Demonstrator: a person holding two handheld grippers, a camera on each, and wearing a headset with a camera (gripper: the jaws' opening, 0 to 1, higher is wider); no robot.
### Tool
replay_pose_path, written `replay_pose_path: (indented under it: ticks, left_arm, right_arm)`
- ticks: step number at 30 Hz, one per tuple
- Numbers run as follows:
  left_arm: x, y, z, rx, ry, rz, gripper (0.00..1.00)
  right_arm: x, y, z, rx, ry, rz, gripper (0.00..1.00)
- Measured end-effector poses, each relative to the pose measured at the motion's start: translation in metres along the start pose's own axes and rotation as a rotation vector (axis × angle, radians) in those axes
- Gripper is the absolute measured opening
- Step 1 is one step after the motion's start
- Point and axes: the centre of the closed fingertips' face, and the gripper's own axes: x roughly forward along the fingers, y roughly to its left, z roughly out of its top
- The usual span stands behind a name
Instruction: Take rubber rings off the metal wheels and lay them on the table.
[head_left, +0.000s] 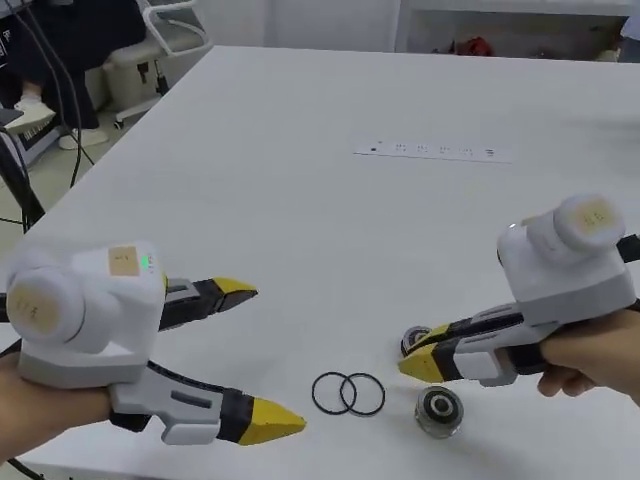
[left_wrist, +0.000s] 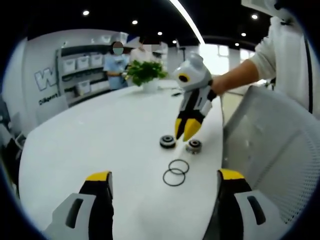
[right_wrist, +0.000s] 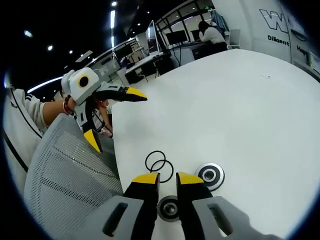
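White tabletop (head_left: 300, 200) spreads under both grippers, with office desks and shelves beyond it. The right gripper (right_wrist: 168, 179) hovers low over the near edge of the table. Its yellow-tipped jaws are drawn close, with only a narrow slit between them and nothing held. Through that slit, in the right gripper view, one small round metal wheel with a dark hub (right_wrist: 168, 207) lies on the table beneath the jaws. In the head view it sits just nearer the person than the jaw tips. A second metal wheel (right_wrist: 210, 175) of the same kind lies just beside the tips on their far side, partly hidden behind them in the head view. Both wheels lie flat, and whether either carries a rubber ring cannot be told. Two thin black rubber rings (head_left: 347, 393) lie flat on the table near the wheels, overlapping each other, between the two grippers. The left gripper (head_left: 268, 356) is held to the left of the rings and apart from them, its jaws spread wide and empty, pointing toward them. Well up the table lies a flat white power strip (head_left: 432, 151). In the left gripper view a grey mesh chair back (left_wrist: 270, 140) stands by the table edge, and a green potted plant (left_wrist: 145, 72) sits at the table's far end.
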Motion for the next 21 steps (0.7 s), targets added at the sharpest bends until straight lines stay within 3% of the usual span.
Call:
replay_pose_path:
  ticks: [7,21]
  left_arm:
    - [-0.001,-0.001,0.002,0.017,0.0,-0.007,0.88]
    - [-0.004,0.002,0.007,0.034,-0.001,-0.022,0.88]
  right_arm:
    - [-0.02,0.004,0.009,0.014,-0.055,-0.012,0.14]
    - [-0.05,0.002,0.008,0.016,-0.115,-0.071,0.26]
